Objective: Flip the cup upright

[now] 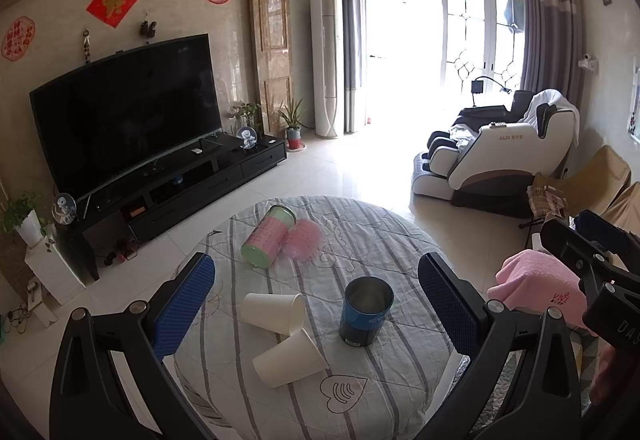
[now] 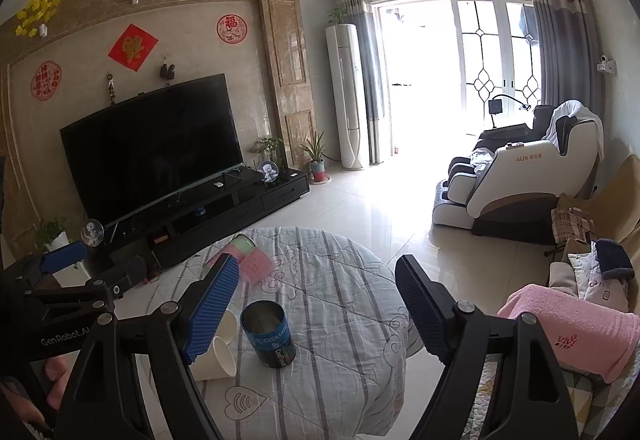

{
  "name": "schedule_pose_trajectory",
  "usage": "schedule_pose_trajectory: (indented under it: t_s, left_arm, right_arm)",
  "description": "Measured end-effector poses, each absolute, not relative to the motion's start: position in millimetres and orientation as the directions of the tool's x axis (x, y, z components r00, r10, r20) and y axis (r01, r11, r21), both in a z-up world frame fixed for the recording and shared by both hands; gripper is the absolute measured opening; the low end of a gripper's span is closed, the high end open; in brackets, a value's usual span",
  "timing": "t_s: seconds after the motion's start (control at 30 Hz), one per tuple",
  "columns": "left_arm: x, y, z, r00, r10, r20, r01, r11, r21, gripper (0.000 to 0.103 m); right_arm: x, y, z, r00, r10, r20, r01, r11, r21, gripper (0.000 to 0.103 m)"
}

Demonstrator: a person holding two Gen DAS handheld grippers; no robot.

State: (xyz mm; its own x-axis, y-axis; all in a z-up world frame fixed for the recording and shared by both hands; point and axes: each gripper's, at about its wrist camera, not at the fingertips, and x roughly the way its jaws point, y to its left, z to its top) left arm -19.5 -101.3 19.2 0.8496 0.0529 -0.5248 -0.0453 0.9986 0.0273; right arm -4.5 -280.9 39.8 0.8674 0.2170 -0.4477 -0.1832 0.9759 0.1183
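Observation:
Two white paper cups lie on their sides on the round table with the striped cloth (image 1: 360, 380): one (image 1: 274, 312) further back, one (image 1: 289, 359) nearer. A blue tin can (image 1: 366, 310) stands upright beside them. A pink-and-green can (image 1: 269, 242) and a pink cup (image 1: 304, 240) lie on their sides at the far part. My left gripper (image 1: 316, 300) is open above the white cups and blue can. My right gripper (image 2: 316, 304) is open above the blue can (image 2: 269, 334); its left finger hides part of the white cups (image 2: 218, 358).
A TV on a black stand (image 1: 132, 119) is at the left. A massage chair (image 1: 500, 155) stands at the right. A pink towel (image 2: 572, 328) lies on a sofa at the near right. The right gripper's body (image 1: 592, 260) shows at the left view's right edge.

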Motion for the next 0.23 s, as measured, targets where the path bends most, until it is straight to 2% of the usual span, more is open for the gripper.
schedule_pose_trajectory:
  t_s: [0.23]
  left_arm:
    - [-17.2, -101.5, 17.9, 0.853, 0.034, -0.520, -0.033, 0.999, 0.012, 0.103]
  right_arm:
    - [-1.6, -279.9, 37.6, 0.864, 0.212, -0.457, -0.182, 0.977, 0.110, 0.082]
